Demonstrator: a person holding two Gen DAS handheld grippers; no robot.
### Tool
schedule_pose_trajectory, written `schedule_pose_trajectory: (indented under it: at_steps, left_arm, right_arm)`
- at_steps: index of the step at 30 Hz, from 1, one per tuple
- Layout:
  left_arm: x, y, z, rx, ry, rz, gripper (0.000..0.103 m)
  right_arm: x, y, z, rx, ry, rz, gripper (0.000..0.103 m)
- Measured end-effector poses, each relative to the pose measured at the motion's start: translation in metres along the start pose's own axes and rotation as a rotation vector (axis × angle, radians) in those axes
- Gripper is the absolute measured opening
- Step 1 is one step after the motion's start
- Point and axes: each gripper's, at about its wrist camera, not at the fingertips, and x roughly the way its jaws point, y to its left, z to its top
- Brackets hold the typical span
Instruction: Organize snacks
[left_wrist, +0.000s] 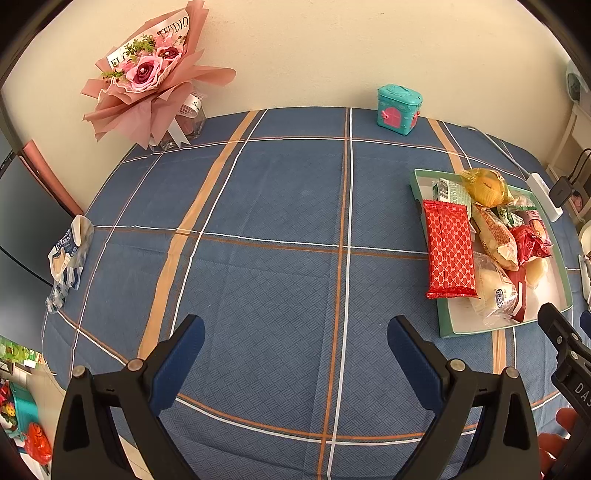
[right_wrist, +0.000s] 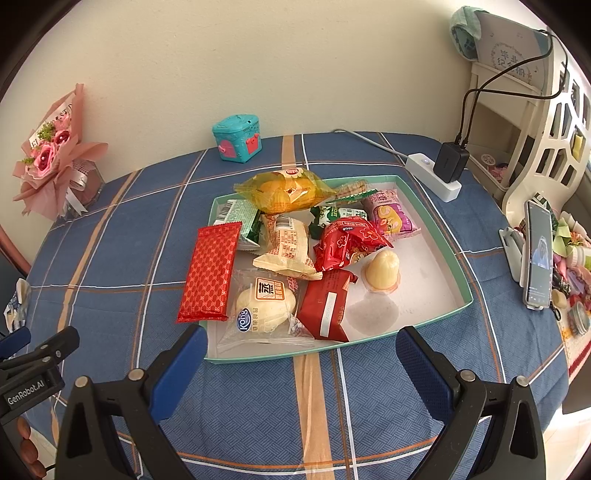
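Fingers spread wide on both sides, nothing between them! The left gripper (left_wrist: 295, 354) hangs over bare blue plaid cloth on the tabletop (left_wrist: 277, 221), and the right gripper (right_wrist: 301, 363) sits just at the near rim of the green-edged tray (right_wrist: 432, 218).

Tray's over toward the right edge of the tabletop, and it's loaded. One long red patterned packet (right_wrist: 210, 271) lies half over the tray's left rim, long axis running from the near edge toward the wall. Beside it, one clear-wrapped white bun (right_wrist: 264, 310), one dark red packet (right_wrist: 325, 306), one upright jelly cup (right_wrist: 382, 271), one yellow bag (right_wrist: 286, 190) lying crosswise at the far end. More wrapped snacks are piled between them.

Far edge: one teal toy box (right_wrist: 238, 138); far left corner, one pink bouquet (left_wrist: 147, 70).
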Motion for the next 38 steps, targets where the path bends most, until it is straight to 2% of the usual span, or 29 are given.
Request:
schedule_pose_trajectory:
  at_steps: [38]
  left_arm:
    - [0.0005, 0.0019, 0.0006, -0.025, -0.004, 0.008, 0.099]
  right_arm:
    - [0.0028, 0.0029, 0.0002, -0.008, 0.009, -0.007, 0.103]
